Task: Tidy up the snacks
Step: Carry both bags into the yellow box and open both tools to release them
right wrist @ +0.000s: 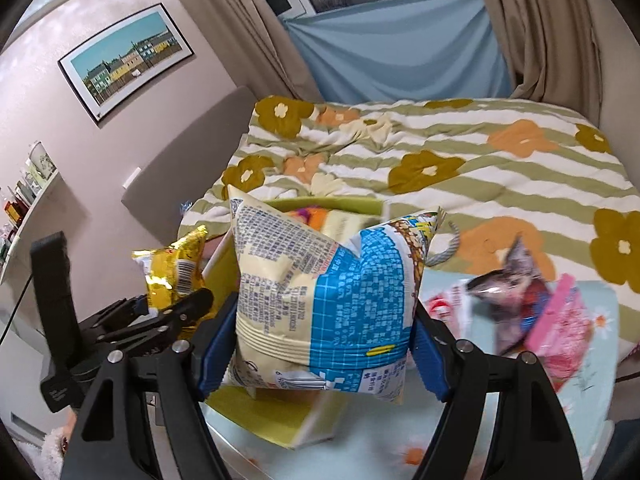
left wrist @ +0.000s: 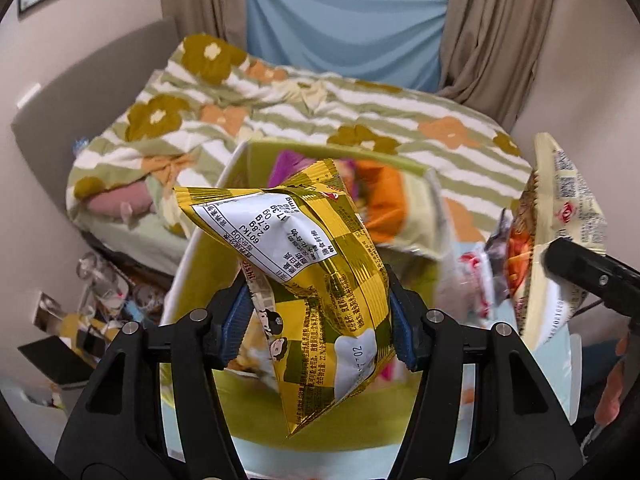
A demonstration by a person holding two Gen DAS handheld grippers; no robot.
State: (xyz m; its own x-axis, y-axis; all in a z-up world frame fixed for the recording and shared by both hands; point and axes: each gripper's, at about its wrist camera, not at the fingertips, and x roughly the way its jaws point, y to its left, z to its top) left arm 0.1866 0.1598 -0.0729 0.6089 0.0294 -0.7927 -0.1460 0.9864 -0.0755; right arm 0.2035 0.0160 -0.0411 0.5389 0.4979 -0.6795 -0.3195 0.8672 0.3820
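- Gold foil snack packet [left wrist: 320,276] is seen clamped crosswise between the blue pads [left wrist: 236,324] of the left gripper [left wrist: 318,330], its crimped lower corner hanging free so it can be dropped cleanly.
- Beneath and behind it, the green storage box [left wrist: 192,264] is framed, with orange and purple packs already lying inside; the packet appears to be carried there for sorting.
- A cream-and-blue snack bag [right wrist: 324,300] is held squeezed at its lower half by the right gripper [right wrist: 320,350], the puffed top left standing above the jaws, presumably so the air-filled bag is not crushed.
- Both packs are pictured raised above the pale flowered tabletop [right wrist: 400,432], side by side, just in front of the box, which suggests a paired delivery.
- Loose packs, among them a cat-printed pouch [right wrist: 516,280] and a pink packet [right wrist: 564,324], are shown waiting on the table to the right, not yet sorted.
- A bed with a striped floral quilt [right wrist: 460,168] is visible behind the work area.
- Motion blur is noted around the box and the table items.
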